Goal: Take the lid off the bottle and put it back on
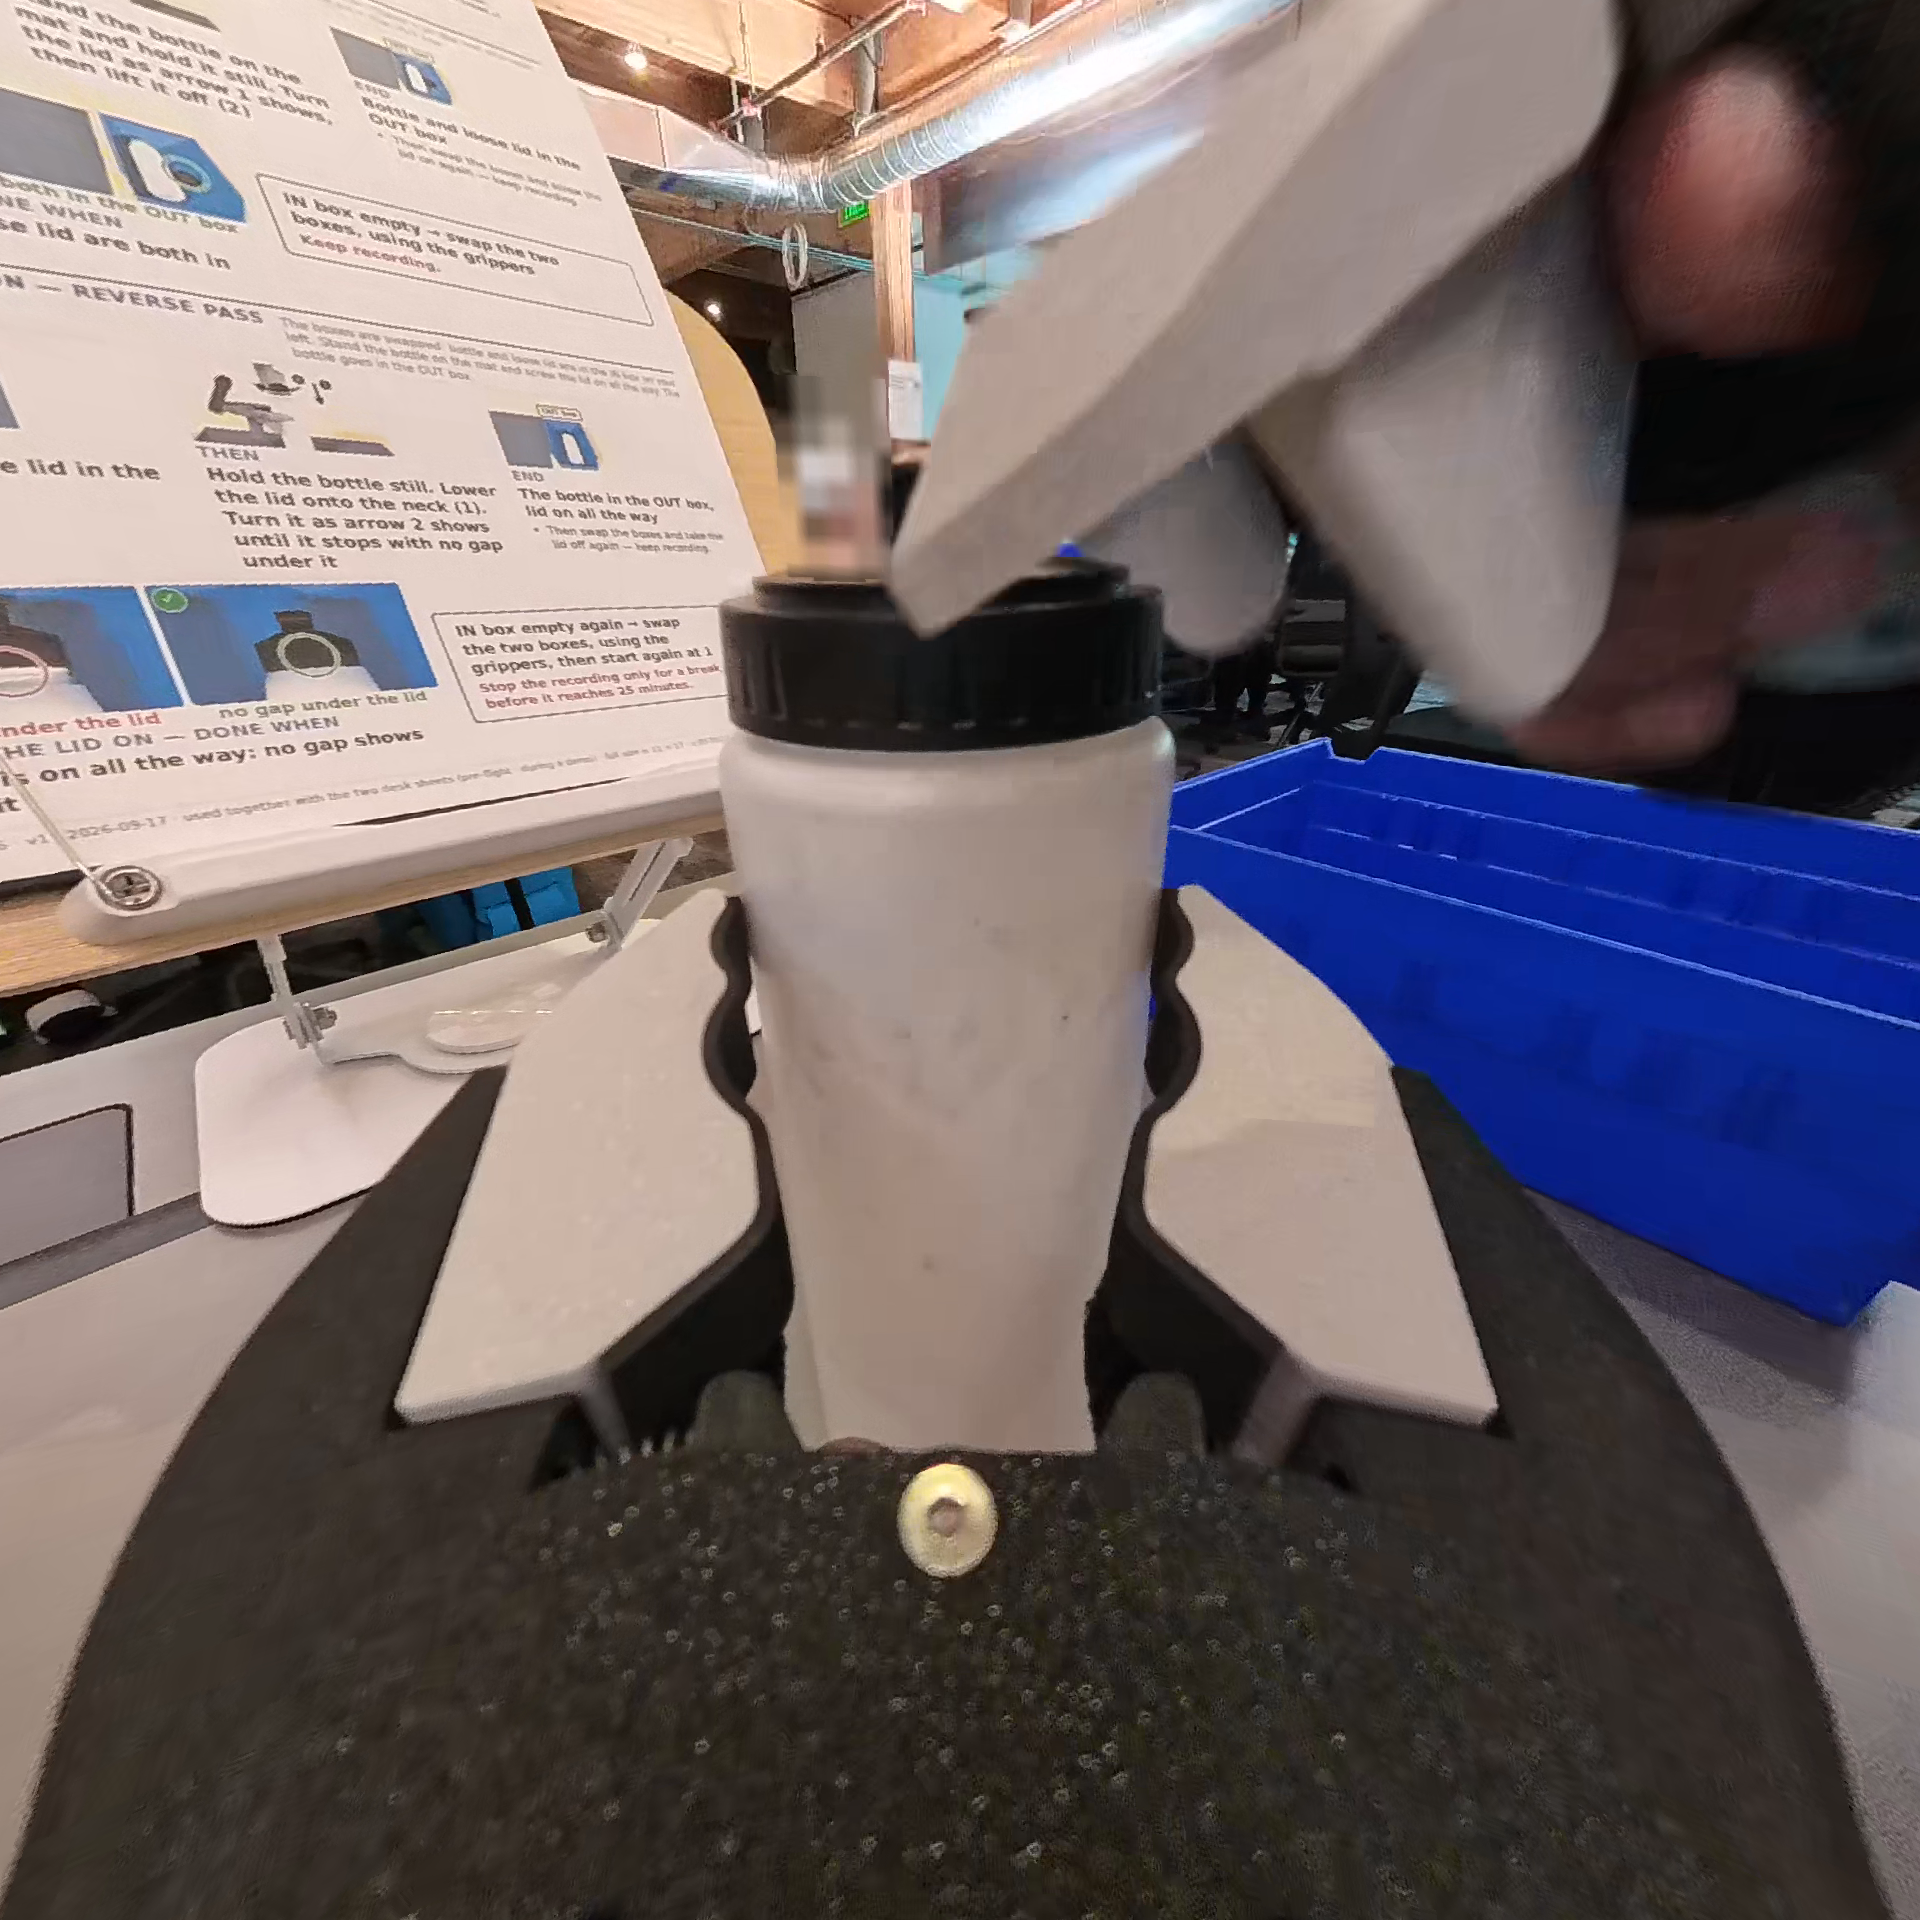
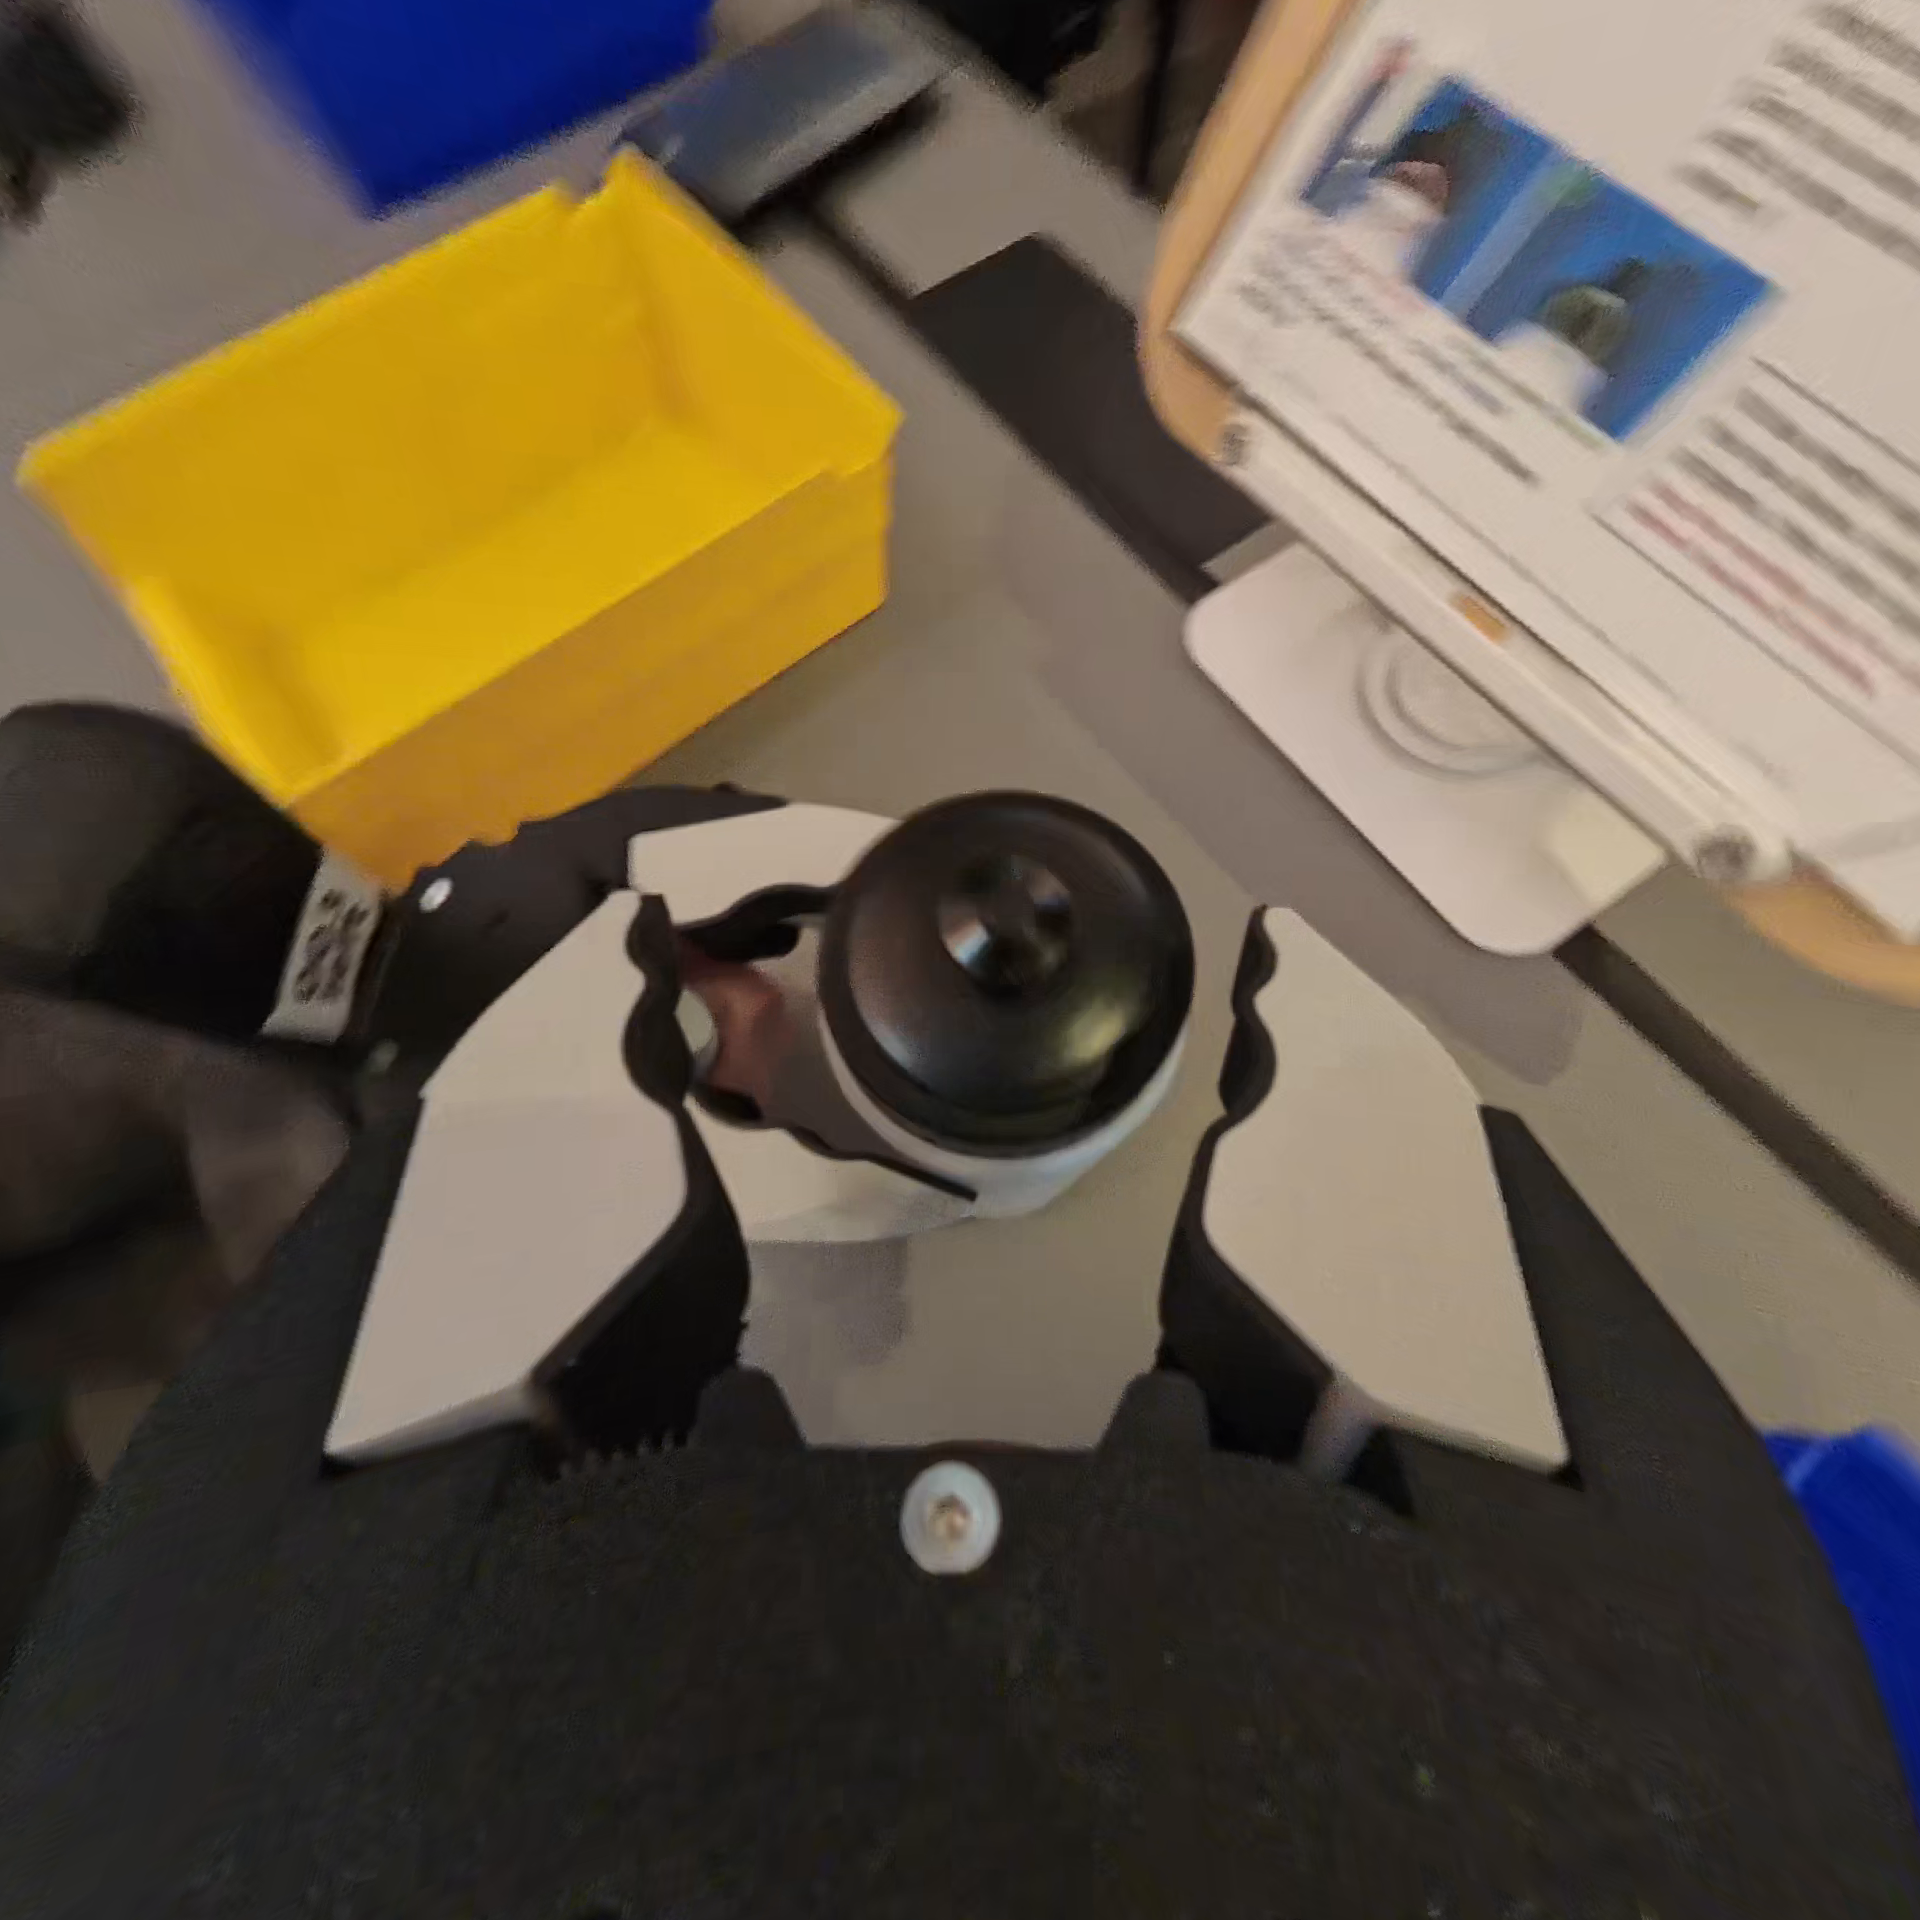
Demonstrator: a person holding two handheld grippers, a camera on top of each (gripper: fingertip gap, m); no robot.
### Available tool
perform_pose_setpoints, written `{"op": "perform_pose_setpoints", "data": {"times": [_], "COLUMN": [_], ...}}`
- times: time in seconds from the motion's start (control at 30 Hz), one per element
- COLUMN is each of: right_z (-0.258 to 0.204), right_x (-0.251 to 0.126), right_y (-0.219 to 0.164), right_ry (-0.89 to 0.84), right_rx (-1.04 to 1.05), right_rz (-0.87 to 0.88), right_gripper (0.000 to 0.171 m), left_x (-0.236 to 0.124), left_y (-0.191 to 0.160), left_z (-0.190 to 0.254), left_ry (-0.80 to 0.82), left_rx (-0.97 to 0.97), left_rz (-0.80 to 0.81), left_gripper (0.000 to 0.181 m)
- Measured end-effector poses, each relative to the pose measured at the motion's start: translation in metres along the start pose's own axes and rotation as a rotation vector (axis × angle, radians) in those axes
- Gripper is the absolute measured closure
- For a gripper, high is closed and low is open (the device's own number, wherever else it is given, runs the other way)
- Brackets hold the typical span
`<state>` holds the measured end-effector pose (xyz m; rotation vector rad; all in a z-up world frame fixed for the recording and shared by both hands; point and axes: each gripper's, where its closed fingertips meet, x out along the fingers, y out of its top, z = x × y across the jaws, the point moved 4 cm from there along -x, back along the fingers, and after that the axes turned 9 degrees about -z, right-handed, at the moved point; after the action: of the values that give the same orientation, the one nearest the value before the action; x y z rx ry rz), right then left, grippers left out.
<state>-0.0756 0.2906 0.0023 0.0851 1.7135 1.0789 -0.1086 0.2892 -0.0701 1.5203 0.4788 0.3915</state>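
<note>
A white bottle point(image 1: 945, 1039) with a black ribbed lid point(image 1: 940, 675) stands upright between the fingers of my left gripper point(image 1: 951, 935), which is shut on its body. The lid sits on the neck with no gap showing. My right gripper point(image 1: 1060, 592) comes down from the upper right, its fingertips at the lid's top. In the right wrist view I look down on the lid point(image 2: 1003, 951). The right gripper point(image 2: 956, 935) is open, one finger on each side of the lid, not touching it. The left gripper's fingers point(image 2: 727, 847) clamp the bottle point(image 2: 997, 1169). The bottle's base is hidden.
A blue bin point(image 1: 1558, 987) lies close on the right. A yellow bin point(image 2: 468, 488) with nothing in it sits on the grey table point(image 2: 1039, 665) beyond the bottle. An instruction sheet on a white stand point(image 1: 312, 1122) rises behind and to the left.
</note>
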Motion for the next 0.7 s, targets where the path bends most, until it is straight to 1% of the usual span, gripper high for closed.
{"op": "perform_pose_setpoints", "data": {"times": [0.07, 0.13, 0.17, 0.2, 0.27, 0.33, 0.4, 0.47, 0.6, 0.7], "right_z": [0.001, 0.002, 0.004, 0.002, 0.002, 0.005, 0.009, 0.013, 0.025, 0.031], "right_x": [0.006, 0.012, 0.014, 0.016, 0.016, 0.016, 0.015, 0.013, 0.01, 0.009], "right_y": [-0.013, -0.018, -0.019, -0.018, -0.018, -0.017, -0.017, -0.016, -0.015, -0.011], "right_ry": [-0.061, -0.135, -0.188, -0.202, -0.192, -0.122, 0.004, 0.151, 0.387, 0.504], "right_rx": [0.126, 0.167, 0.168, 0.161, 0.155, 0.095, 0.008, -0.126, -0.459, -0.595], "right_rz": [0.143, 0.253, 0.278, 0.307, 0.327, 0.292, 0.22, 0.123, -0.089, -0.223], "right_gripper": [0.072, 0.077, 0.082, 0.095, 0.096, 0.096, 0.096, 0.096, 0.098, 0.099], "left_x": [0.0, 0.0, 0.0, -0.001, -0.001, -0.001, 0.0, 0.0, 0.0, 0.0], "left_y": [0.0, 0.0, 0.0, -0.001, -0.001, -0.001, -0.001, -0.001, -0.001, -0.001], "left_z": [0.0, 0.0, 0.0, 0.0, -0.001, -0.001, -0.002, 0.0, 0.0, -0.001], "left_ry": [0.005, 0.003, 0.001, 0.002, -0.005, -0.016, -0.025, -0.033, -0.043, -0.051], "left_rx": [-0.001, -0.002, -0.002, -0.001, -0.002, -0.007, -0.008, -0.001, 0.003, 0.002], "left_rz": [0.0, -0.001, -0.002, 0.0, -0.003, -0.002, -0.002, -0.001, 0.001, 0.002], "left_gripper": [0.107, 0.107, 0.107, 0.107, 0.107, 0.107, 0.107, 0.107, 0.108, 0.108]}}
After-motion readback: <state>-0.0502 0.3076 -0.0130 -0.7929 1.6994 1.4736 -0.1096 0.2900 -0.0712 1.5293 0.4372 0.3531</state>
